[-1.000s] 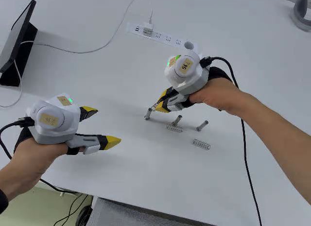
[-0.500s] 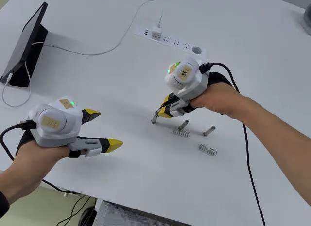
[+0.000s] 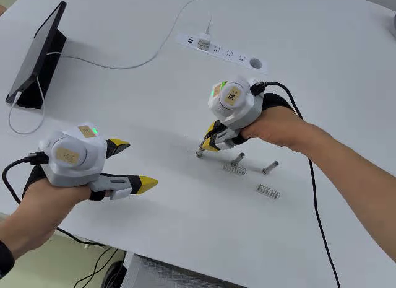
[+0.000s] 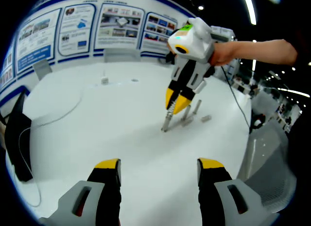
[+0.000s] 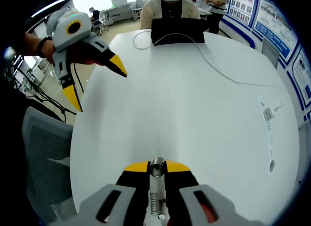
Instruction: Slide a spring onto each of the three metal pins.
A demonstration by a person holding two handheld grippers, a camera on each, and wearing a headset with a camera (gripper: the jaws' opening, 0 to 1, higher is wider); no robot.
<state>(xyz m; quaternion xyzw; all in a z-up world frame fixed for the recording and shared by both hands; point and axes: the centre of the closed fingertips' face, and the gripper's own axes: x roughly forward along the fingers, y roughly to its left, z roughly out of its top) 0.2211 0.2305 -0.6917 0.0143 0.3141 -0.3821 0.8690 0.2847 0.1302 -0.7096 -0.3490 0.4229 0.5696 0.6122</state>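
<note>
Head view is showing the left gripper (image 3: 135,164) hovering nearest, jaws apart and empty. Farther on, two loose springs (image 3: 268,191) are lying beside two bare pins (image 3: 270,167) on the table (image 3: 185,226). Just beyond, the right gripper (image 3: 207,145) is clamping a spring (image 5: 156,187) at the leftmost pin (image 3: 200,153).

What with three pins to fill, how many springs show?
3: one silver coil spring in the right gripper; a second spring beside the middle metal pin; a third spring lying apart.
</note>
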